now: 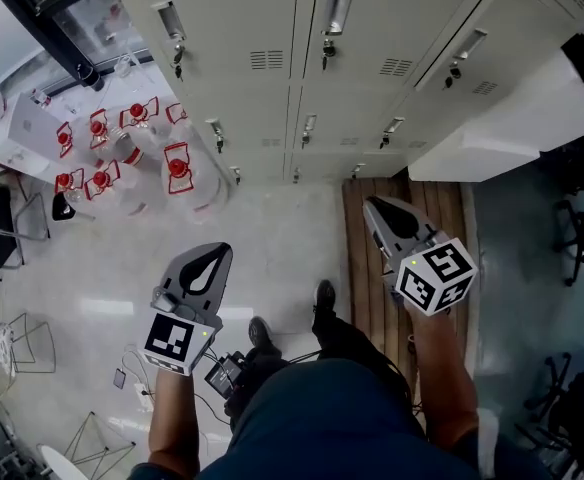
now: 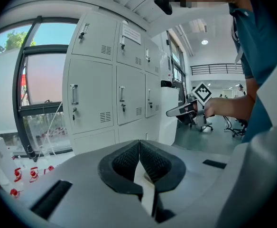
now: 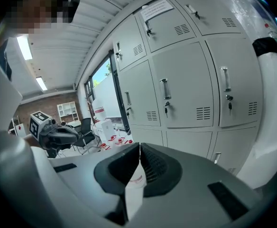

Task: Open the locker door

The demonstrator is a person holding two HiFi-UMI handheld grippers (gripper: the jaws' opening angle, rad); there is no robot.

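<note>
Pale grey metal locker doors (image 1: 372, 38) stand shut ahead of both grippers. Left gripper (image 1: 215, 258): jaws pressed together, nothing between them. Right gripper (image 1: 377, 213): jaws pressed together, nothing between them. Both are held apart from the doors. Red-capped bottles (image 1: 122, 148) stand on the floor (image 1: 272, 238) at left.

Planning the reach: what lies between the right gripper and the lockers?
Nothing stands there: the head view shows only bare wooden floor between the right gripper and the lockers.

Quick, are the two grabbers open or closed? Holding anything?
Left gripper: closed, holding nothing.
Right gripper: closed, holding nothing.
</note>
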